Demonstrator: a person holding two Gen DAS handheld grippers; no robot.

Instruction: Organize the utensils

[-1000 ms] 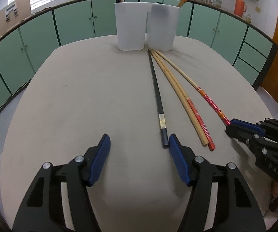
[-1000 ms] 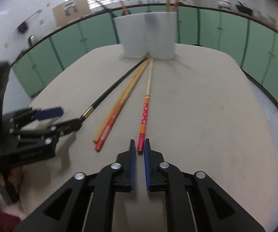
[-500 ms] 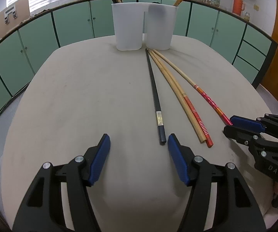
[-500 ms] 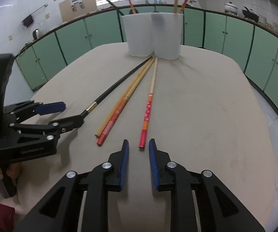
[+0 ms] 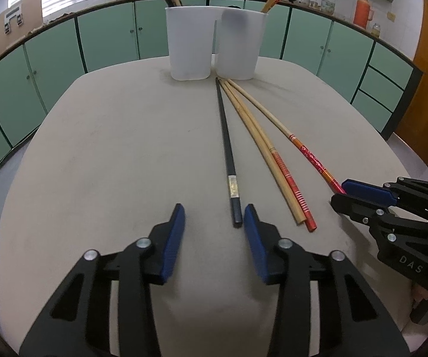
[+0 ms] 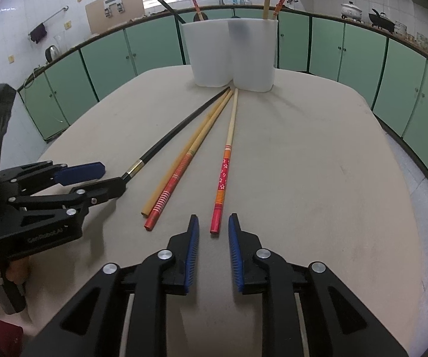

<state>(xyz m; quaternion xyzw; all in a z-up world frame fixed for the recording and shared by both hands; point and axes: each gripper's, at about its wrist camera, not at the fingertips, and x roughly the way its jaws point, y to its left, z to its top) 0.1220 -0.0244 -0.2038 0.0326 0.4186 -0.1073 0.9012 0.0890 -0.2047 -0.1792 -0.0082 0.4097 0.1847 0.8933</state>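
Several chopsticks fan out on the beige table [image 5: 109, 148] from two white cups [image 5: 190, 41] [image 5: 239, 44]. My left gripper [image 5: 214, 211] has its jaws closing, and the near end of the black chopstick [image 5: 227, 148] lies between them beside the right pad, untouched. My right gripper [image 6: 214, 220] is open a little, with the tip of the red flowered chopstick [image 6: 224, 172] in the gap and the pads clear of it. Two bamboo chopsticks [image 6: 184, 163], one with red bands, lie between those two. Each gripper shows in the other's view: the right gripper [image 5: 340, 193], the left gripper [image 6: 111, 177].
Both cups [image 6: 211, 53] [image 6: 255, 56] hold upright chopsticks at the table's far side. Green cabinets [image 5: 109, 35] ring the room, with a sink tap, pots and a flask on the counter behind. A hand grips the left tool's handle [image 6: 8, 279].
The left jaws have narrowed around the black chopstick's end. The right jaws have gone from nearly shut to slightly open around the flowered chopstick's tip. Both hands stay in place.
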